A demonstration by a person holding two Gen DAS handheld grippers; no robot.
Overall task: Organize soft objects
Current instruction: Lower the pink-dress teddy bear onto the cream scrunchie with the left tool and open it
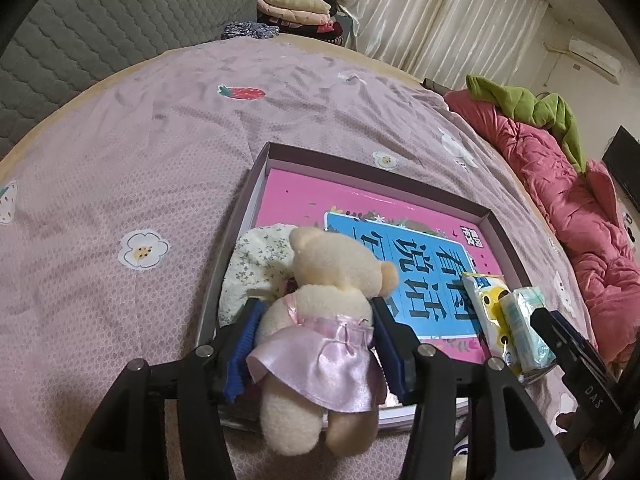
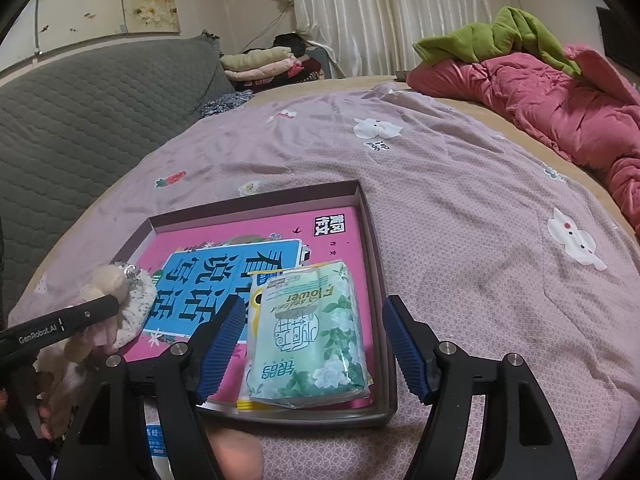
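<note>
The bear, cream plush in a pink satin skirt, sits between the blue pads of the left tool, its legs hanging over the near rim of the tray. The pads stand just beside its flanks with a thin gap on each side, so the left tool is open around it, not gripping. Its head leans on a small floral pillow in the tray's left corner.

The right tool is open wide, and a green tissue pack lies between its pads, touching neither. The pack rests in the tray's near right corner on top of a yellow pack, over a pink book. Seen upside down, the green pack reads "Flower", with Chinese characters I cannot make out fully. The book's blue panel carries large Chinese characters, among them 看 and 说话.

From the right wrist view the left tool's side reads "GenRobot.AI"; from the left wrist view the right tool's side shows "DAS".

The tray sits on a bed with a mauve flower-print sheet.
</note>
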